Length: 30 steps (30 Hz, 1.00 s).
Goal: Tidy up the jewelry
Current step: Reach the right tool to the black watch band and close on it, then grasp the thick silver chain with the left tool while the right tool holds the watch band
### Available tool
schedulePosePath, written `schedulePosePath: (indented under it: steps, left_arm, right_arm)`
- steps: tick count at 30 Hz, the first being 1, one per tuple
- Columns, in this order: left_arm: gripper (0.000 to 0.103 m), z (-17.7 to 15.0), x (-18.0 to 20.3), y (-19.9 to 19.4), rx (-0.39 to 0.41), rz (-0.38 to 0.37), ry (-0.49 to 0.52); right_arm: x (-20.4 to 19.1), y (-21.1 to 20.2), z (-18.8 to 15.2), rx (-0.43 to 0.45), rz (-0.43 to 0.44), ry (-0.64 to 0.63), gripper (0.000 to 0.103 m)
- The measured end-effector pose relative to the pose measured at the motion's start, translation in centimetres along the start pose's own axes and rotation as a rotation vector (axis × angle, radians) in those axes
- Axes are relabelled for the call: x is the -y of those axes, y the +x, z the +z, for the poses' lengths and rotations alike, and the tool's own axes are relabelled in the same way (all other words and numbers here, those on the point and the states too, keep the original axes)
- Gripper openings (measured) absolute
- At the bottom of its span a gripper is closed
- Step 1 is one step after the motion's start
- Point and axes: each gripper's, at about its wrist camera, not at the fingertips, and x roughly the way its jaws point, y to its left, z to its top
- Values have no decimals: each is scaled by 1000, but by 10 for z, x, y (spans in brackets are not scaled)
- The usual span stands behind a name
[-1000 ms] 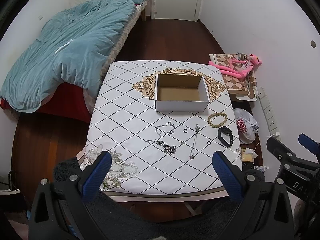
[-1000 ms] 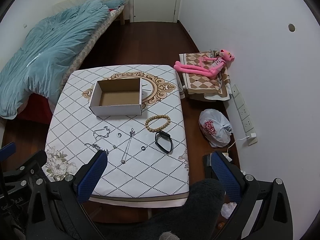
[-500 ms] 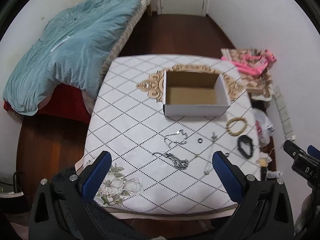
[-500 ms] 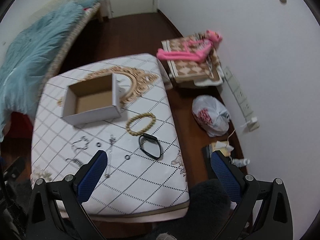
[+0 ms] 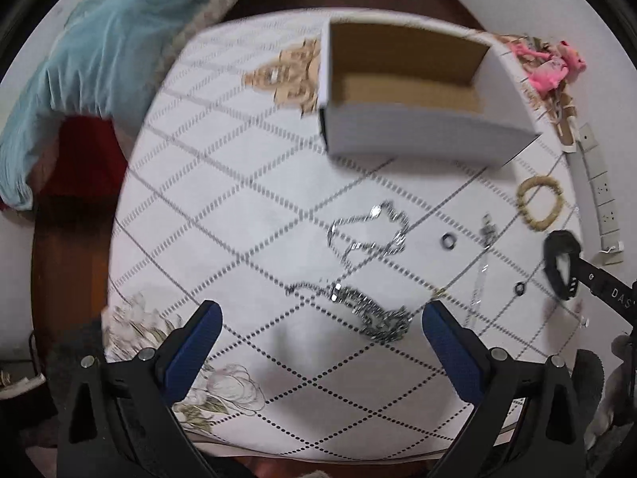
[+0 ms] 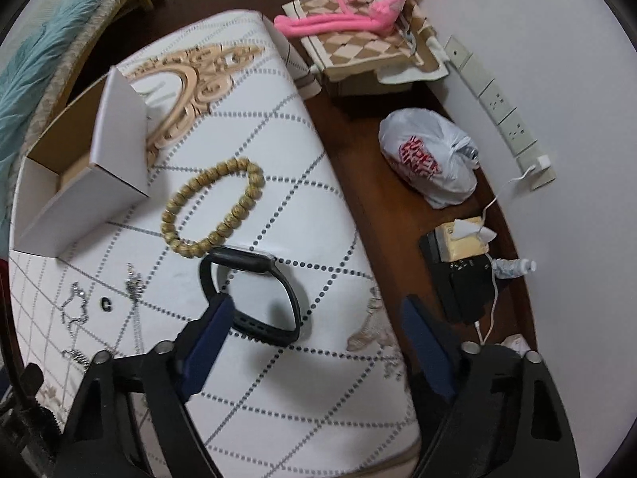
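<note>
An open white cardboard box (image 5: 414, 119) stands on the table; it also shows in the right wrist view (image 6: 79, 175). In front of it lie a thin silver chain (image 5: 370, 227), a thick silver chain (image 5: 374, 314), two small dark rings (image 5: 449, 241) (image 5: 519, 288), a long pendant necklace (image 5: 483, 263), a wooden bead bracelet (image 6: 215, 207) and a black wristband (image 6: 254, 294). My left gripper (image 5: 318, 318) is open above the thick chain. My right gripper (image 6: 314, 314) is open just above the wristband, its left finger over the band's near edge.
The table (image 5: 223, 199) has a white diamond-patterned cloth. A bed with a teal quilt (image 5: 79, 59) is to the left. On the floor to the right are a pink plush toy (image 6: 350, 8), a white plastic bag (image 6: 430, 159), a tissue box (image 6: 462, 239) and wall sockets (image 6: 505, 119).
Both grippers have dropped down and moved in close to the table. The left came over the chains, the right over the black wristband. Both stay open.
</note>
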Motion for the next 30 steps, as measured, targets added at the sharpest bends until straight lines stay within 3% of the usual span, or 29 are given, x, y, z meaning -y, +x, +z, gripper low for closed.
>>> schedulePosePath:
  steps: [2, 4, 6, 7, 8, 9, 15, 19, 24, 27, 30]
  left_arm:
    - [103, -7, -3, 8, -17, 2, -3]
    - [102, -15, -5, 13, -29, 7, -4]
    - [102, -20, -5, 18, -34, 5, -7]
    - [102, -24, -6, 19, -34, 4, -5]
    - [102, -26, -6, 20, -33, 4, -2]
    - [102, -29, -6, 21, -37, 1, 1]
    - [101, -46, 1, 18, -29, -61, 10]
    - [67, -49, 19, 22, -45, -118, 44]
    - [62, -52, 49, 27, -39, -141, 102]
    - [50, -50, 64, 28, -32, -135, 137]
    - [46, -50, 74, 30, -14, -114, 161]
  right_arm:
    - [-5, 10, -3, 4, 14, -10, 73]
    - [-9, 15, -6, 13, 29, -22, 56]
    - [-15, 18, -8, 31, 33, -42, 27]
    - [-17, 16, -11, 63, 24, -55, 21]
    - [-19, 15, -11, 73, 28, -58, 6]
    - [-20, 14, -14, 82, 38, -58, 3]
    - [-26, -3, -35, 129, 71, -86, 3]
    - [-26, -8, -51, 116, 85, -90, 3]
    - [-18, -3, -61, 85, 85, -65, 3]
    - [-16, 0, -62, 76, 83, -58, 3]
    - [-15, 1, -62, 74, 81, -53, 3]
